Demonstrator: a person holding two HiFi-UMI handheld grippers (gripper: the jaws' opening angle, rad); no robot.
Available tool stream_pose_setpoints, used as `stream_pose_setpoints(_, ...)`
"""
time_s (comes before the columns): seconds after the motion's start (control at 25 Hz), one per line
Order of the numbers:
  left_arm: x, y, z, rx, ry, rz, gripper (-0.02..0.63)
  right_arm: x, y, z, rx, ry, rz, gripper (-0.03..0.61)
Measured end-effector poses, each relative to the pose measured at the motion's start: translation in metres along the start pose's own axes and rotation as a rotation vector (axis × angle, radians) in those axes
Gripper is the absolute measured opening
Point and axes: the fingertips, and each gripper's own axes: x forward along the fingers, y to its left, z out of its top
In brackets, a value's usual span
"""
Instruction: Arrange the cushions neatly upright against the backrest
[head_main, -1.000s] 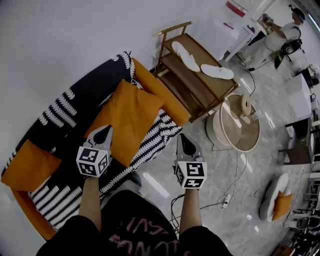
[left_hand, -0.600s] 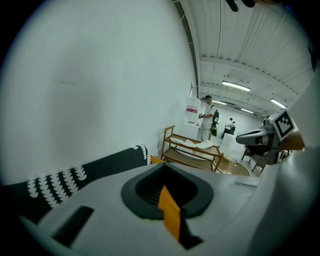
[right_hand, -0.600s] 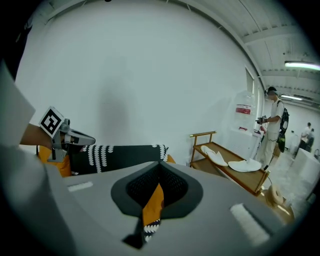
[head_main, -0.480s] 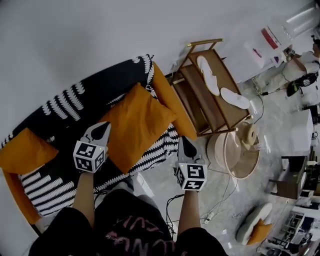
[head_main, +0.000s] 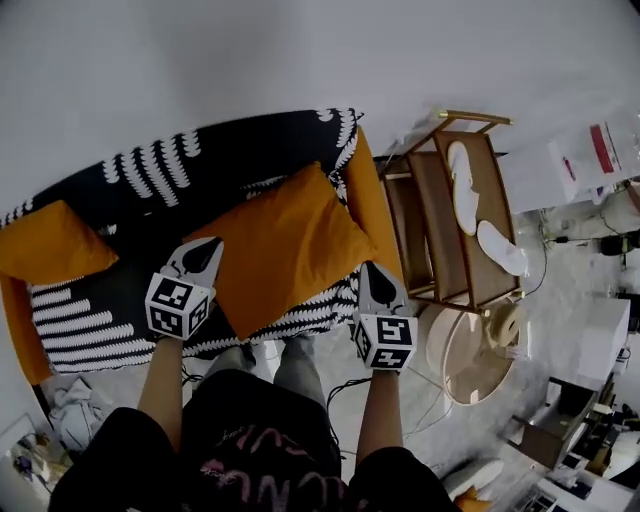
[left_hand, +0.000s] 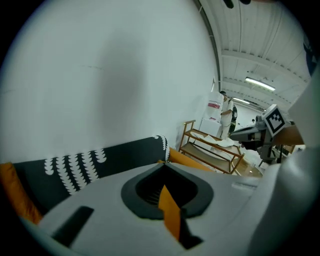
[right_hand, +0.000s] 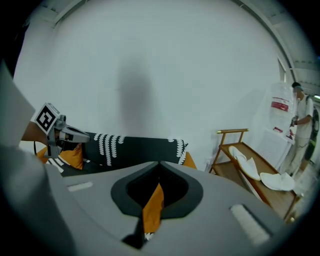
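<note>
Both forearms reach up from the bottom of the frame, side by side. The left tool (head_main: 199, 256) and right tool (head_main: 378, 287) are pinched shut, empty, and tipped down at the sofa (head_main: 250, 150). The big orange cushion (head_main: 285, 245) lies mid-frame between them, with the smaller cushion (head_main: 50, 245) at the left edge. The pink print on the shirt (head_main: 260, 480) is unreadable.

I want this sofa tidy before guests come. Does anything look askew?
Yes. The big cushion lies turned cornerwise across the seat, one corner toward the backrest, instead of standing square against it. The second cushion sits skewed at the left end.
</note>
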Motion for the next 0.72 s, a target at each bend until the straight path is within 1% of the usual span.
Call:
stream_pose_setpoints(0.16,0.006,-0.001,-0.007,-0.032,-0.008,0.086,-0.003,0.04,-0.014,-0.002,-0.046,0.03,0.116,0.009)
stream_pose_setpoints(0.28,0.015,0.001,-0.014,-0.084,-0.003,0.158,-0.003,0.074,-0.032,0.002,-0.077,0.047,0.183,0.01)
stream_pose_setpoints(0.4,0.02,0.008,-0.033,-0.152,0.018,0.251,-0.002,0.104,-0.044,-0.001,-0.114,0.071,0.251,0.011)
stream_pose_setpoints(0.52,0.021,0.008,-0.053,-0.222,0.035,0.331,-0.002,0.13,-0.052,-0.012,-0.147,0.108,0.317,0.019)
stream_pose_setpoints(0.72,0.028,0.011,-0.089,-0.308,0.074,0.407,0.002,0.168,-0.051,-0.03,-0.179,0.168,0.389,0.034)
